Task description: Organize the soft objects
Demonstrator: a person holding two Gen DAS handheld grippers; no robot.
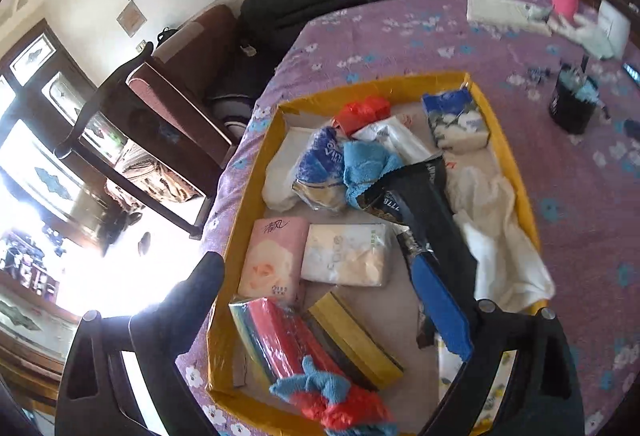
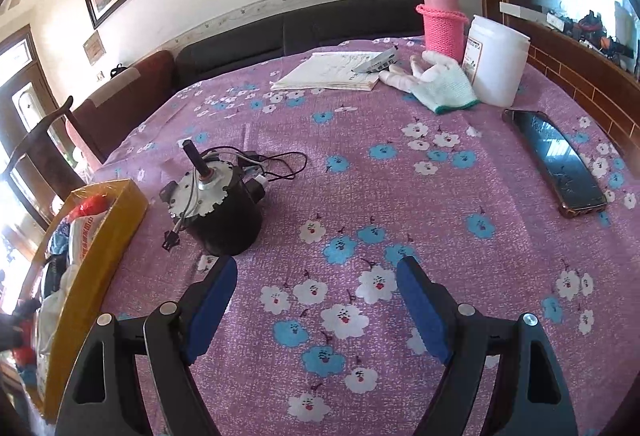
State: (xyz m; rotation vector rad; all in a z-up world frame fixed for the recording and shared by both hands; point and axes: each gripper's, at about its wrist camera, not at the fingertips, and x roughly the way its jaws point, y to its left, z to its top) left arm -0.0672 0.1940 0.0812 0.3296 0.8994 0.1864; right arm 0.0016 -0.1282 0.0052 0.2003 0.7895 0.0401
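Spread wide and empty, the left gripper [image 1: 320,316] hovers over the yellow tray [image 1: 508,155] crowded with soft packs and cloths, the right gripper [image 2: 316,300] equally open above bare tablecloth [image 2: 400,195]; sorting seems mid-way, next needing one chosen item.

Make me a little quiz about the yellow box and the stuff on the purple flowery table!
1. True or false: the yellow box has nothing in it.
2. What lies beside the pink bottle: A a glove, B a spoon, C a shoe?
3. Fill in: the right gripper is ___ above the tablecloth.

Key:
1. False; tissue packs like the pink pack and a white cloth lie inside.
2. A, the glove.
3. Open, holding nothing.
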